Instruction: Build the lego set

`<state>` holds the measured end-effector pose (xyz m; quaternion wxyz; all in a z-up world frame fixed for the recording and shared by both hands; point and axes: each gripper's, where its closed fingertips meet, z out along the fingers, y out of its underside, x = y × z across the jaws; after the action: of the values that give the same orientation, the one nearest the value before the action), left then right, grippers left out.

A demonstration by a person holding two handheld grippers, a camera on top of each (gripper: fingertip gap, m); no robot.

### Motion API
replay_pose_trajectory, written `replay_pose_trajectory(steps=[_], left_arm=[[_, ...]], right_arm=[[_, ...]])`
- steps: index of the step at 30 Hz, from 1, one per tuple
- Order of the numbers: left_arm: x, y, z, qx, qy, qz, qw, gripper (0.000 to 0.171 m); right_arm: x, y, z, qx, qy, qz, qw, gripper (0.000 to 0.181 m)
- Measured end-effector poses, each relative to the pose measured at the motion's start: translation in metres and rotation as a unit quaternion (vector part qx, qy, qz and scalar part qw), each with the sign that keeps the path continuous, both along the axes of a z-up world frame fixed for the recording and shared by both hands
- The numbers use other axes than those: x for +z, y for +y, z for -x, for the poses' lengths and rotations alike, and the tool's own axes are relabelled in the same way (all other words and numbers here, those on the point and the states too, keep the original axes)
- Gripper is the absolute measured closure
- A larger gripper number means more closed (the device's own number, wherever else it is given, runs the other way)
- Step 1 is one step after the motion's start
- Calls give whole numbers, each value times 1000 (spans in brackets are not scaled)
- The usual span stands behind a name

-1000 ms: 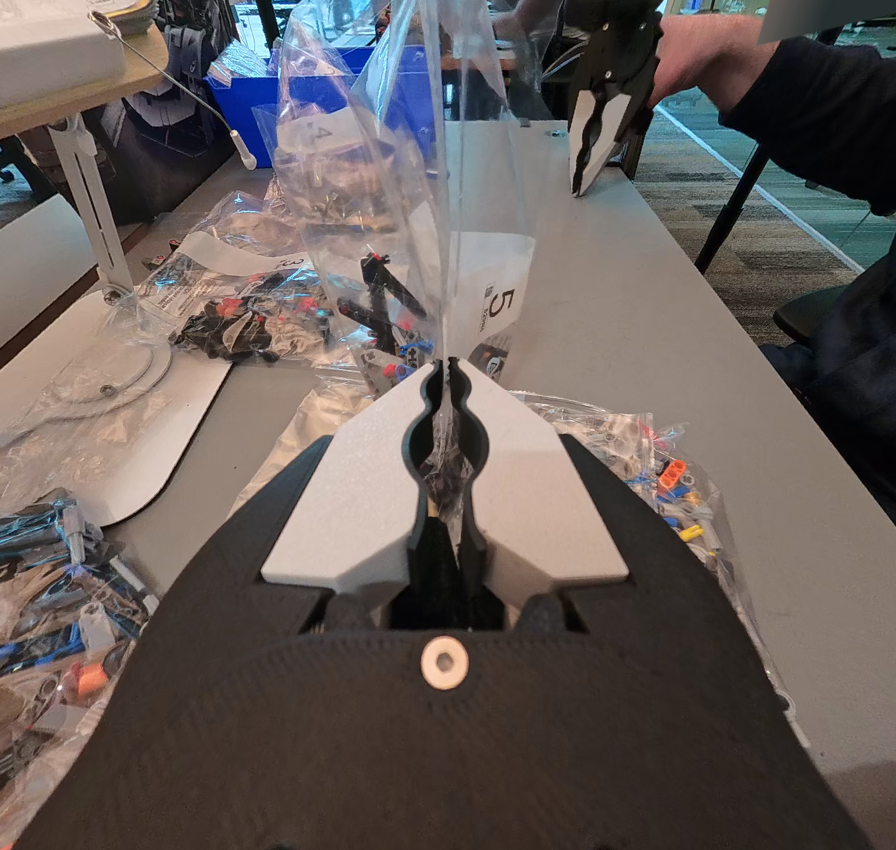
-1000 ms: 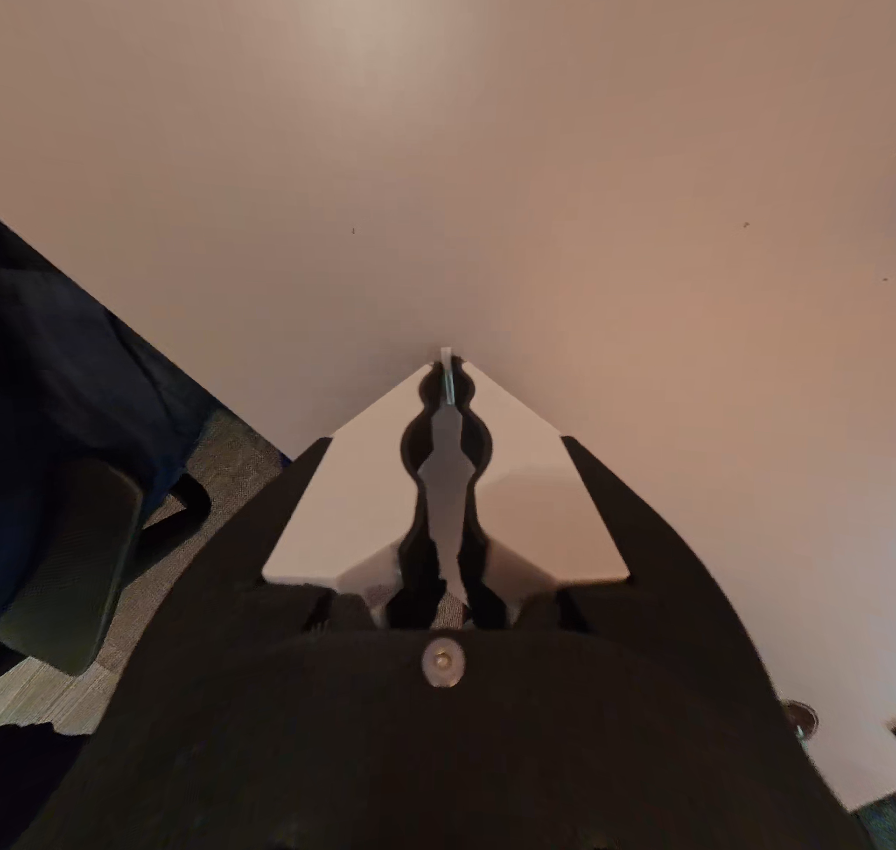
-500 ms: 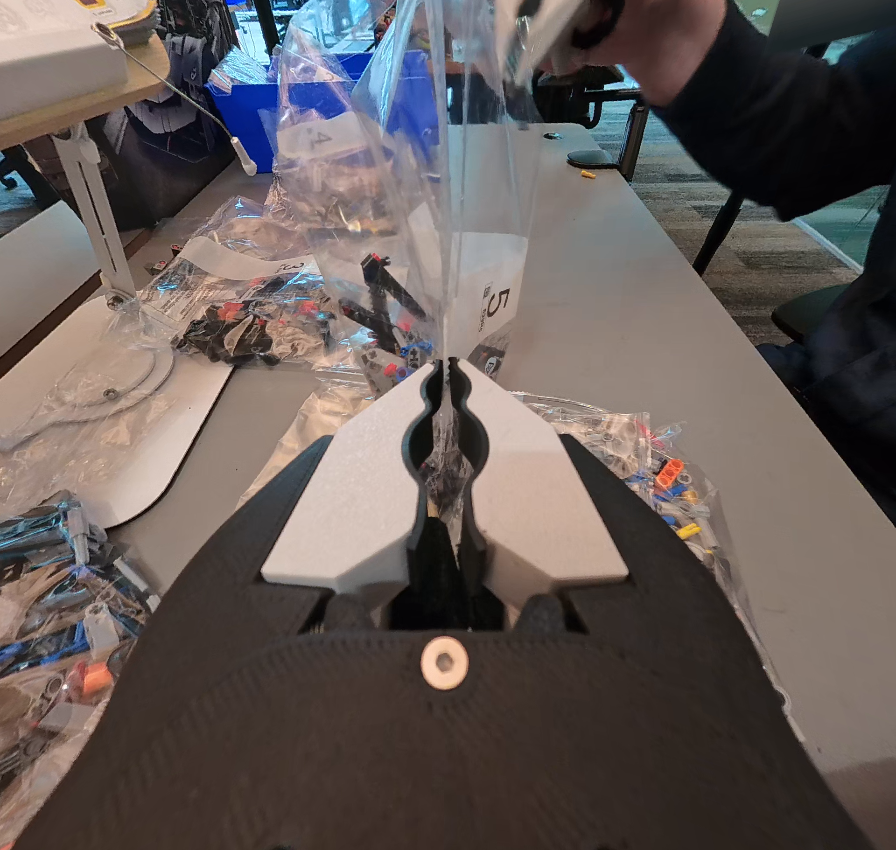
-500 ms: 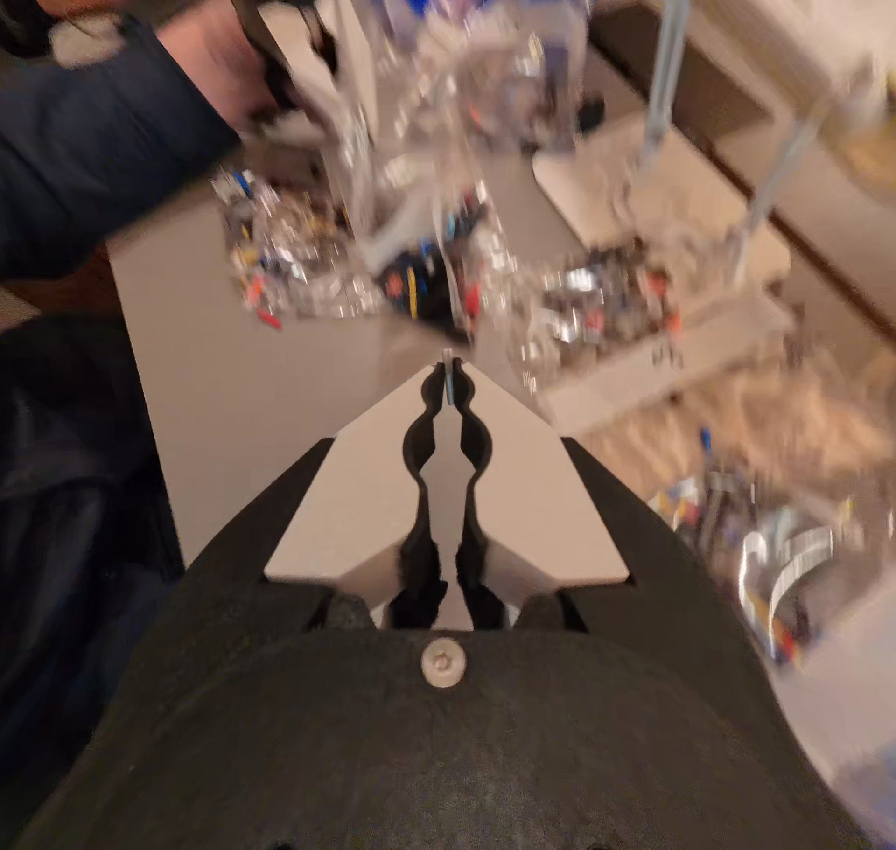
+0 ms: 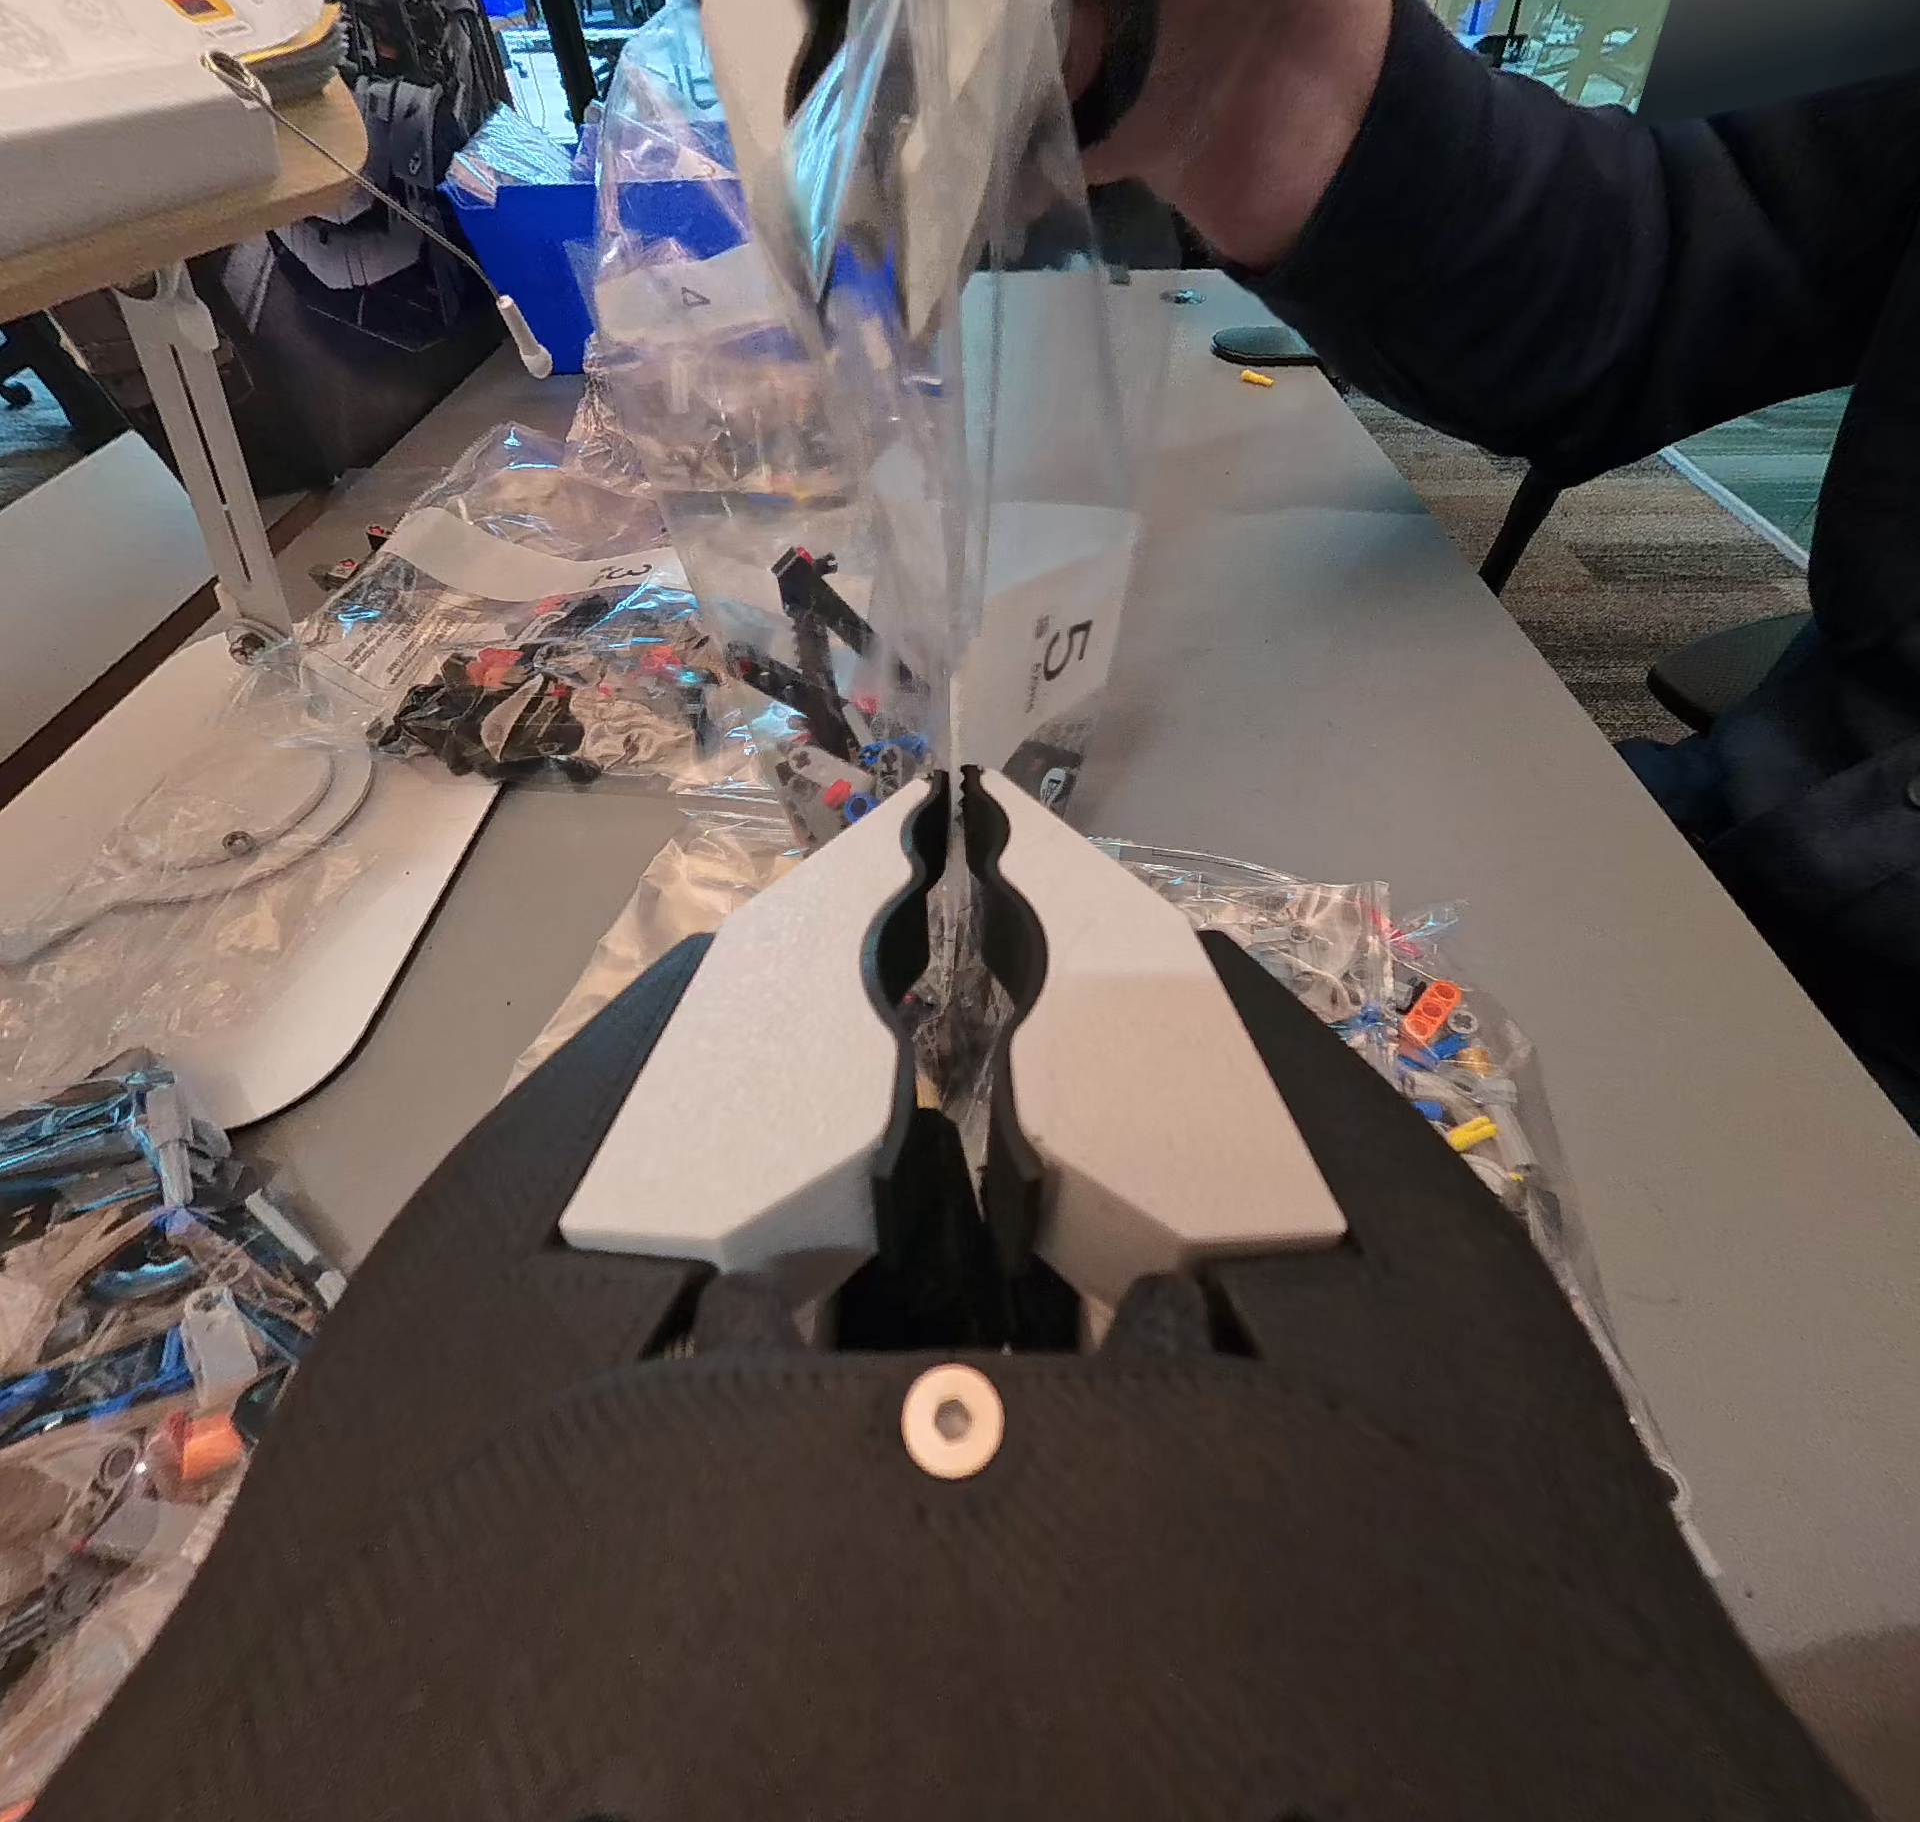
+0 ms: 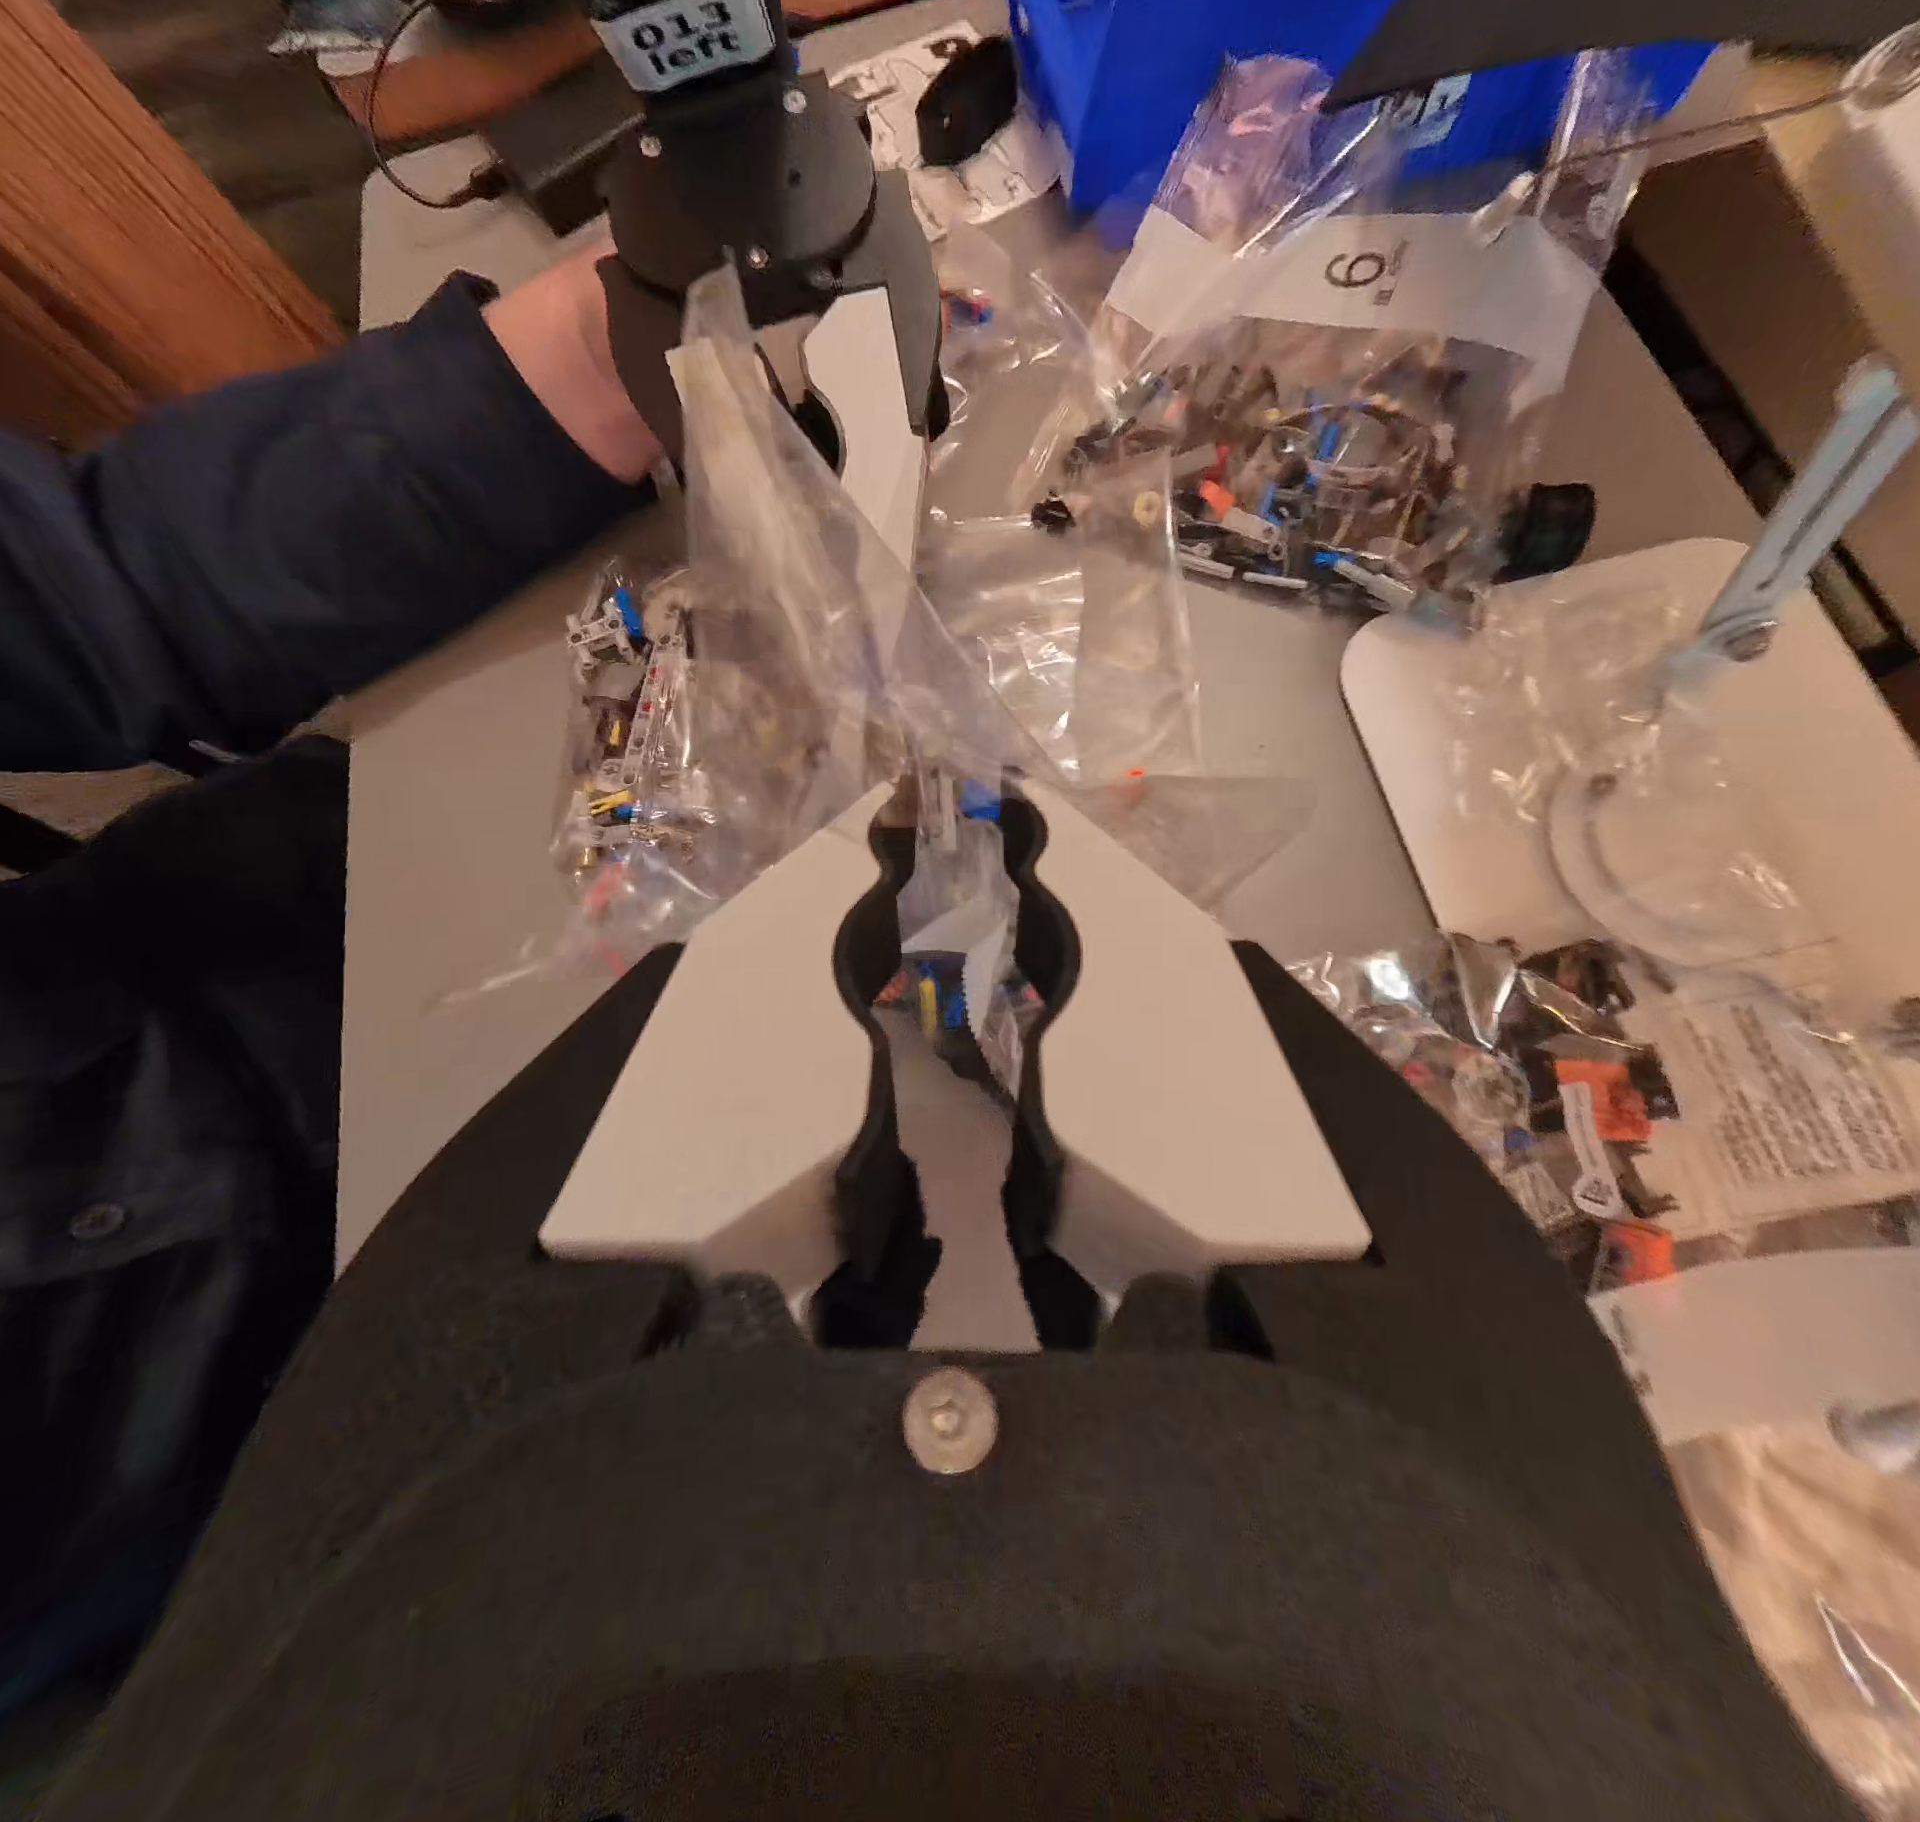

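A clear plastic bag of Lego parts hangs stretched between the two grippers. My left gripper is shut on the bag's lower edge, with film bunched between its white pads. In the right wrist view the left gripper shows at the top, clamped on the bag. My right gripper is slightly open, with the bag's other edge lying in the gap between its fingertips. In the left wrist view the right gripper is at the bag's top, held by a hand.
Several more bags of Lego parts lie on the grey table, among them a numbered one and one at the right. A white stand base is at the left, a blue bin behind. A small yellow piece lies far back. My right fingertips sit around 8 cm from my left ones. The white stand base is about 25 cm from both grippers' fingertips. My right wrist view looks at it from another angle.
My right gripper swung from the far table edge up to the top of the bag, and its jaws parted a little around the film. The left gripper kept its hold.
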<state>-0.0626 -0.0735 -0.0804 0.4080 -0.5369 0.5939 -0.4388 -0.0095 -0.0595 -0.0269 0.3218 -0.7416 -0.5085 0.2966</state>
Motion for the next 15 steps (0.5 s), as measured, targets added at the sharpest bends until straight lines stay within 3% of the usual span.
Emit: replay_pose_trajectory(steps=[4,8,11,15], left_arm=[[0,0,0,1,0,0,1000,170],[0,0,0,1,2,0,1000,170],[0,0,0,1,2,-1,1000,170],[-2,1,-1,2,2,4,1000,170]], right_arm=[[14,-8,-39,-46,-5,-34,998,165],[10,-34,-126,-131,-57,-65,988,165],[-11,-72,-210,-205,-101,-31,973,161],[-62,-146,-311,-284,-181,60,940,157]])
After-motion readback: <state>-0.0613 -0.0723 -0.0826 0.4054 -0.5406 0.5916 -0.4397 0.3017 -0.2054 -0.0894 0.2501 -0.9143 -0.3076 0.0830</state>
